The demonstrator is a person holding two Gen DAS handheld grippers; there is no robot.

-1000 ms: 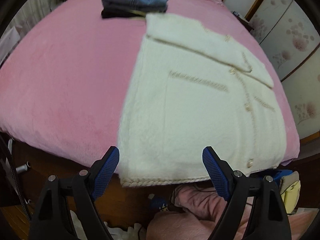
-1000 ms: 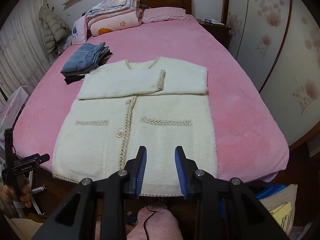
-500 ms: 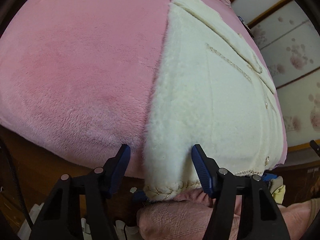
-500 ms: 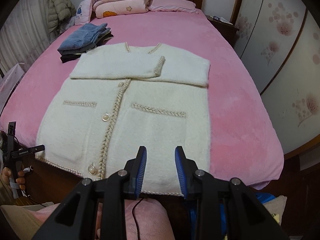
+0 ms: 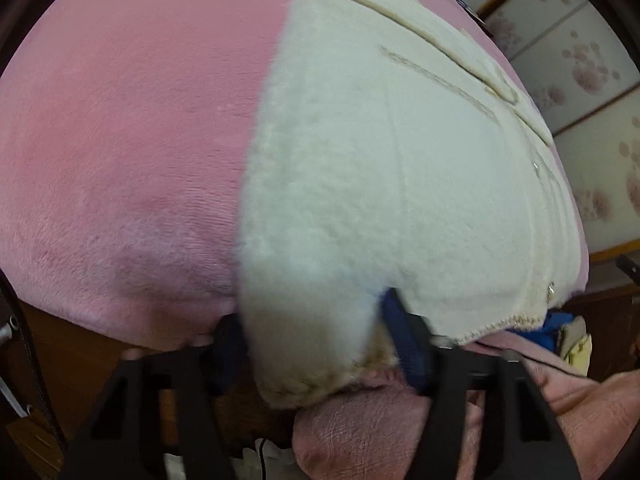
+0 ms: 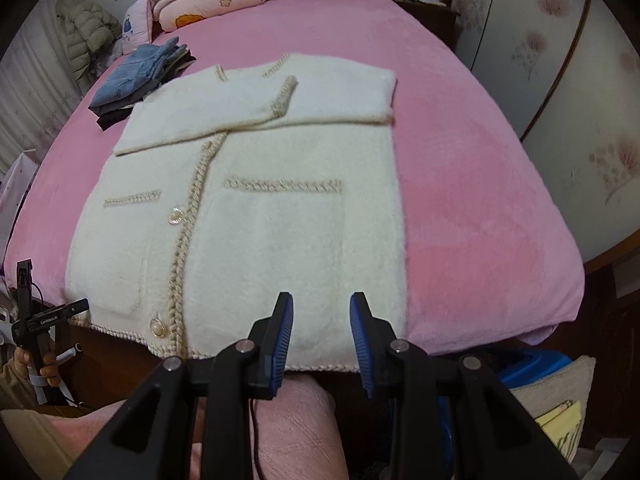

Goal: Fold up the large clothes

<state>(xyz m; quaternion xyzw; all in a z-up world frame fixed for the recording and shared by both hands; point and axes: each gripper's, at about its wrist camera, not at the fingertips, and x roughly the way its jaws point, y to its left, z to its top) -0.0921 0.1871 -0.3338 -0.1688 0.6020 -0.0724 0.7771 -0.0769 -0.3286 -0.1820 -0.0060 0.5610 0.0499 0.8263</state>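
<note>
left tool (image 5: pixel 316 344) closing — cardigan (image 5: pixel 360 184) corner

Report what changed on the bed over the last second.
The left gripper came down onto the cardigan's near left hem corner, and its jaws have just been closing around it. The right gripper dropped toward the hem, still gripping nothing. The cardigan, folded jeans and bedspread stayed put.

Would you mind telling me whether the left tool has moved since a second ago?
Yes. The left tool came down toward the bed edge, its jaws closing around the cardigan hem corner.
</note>
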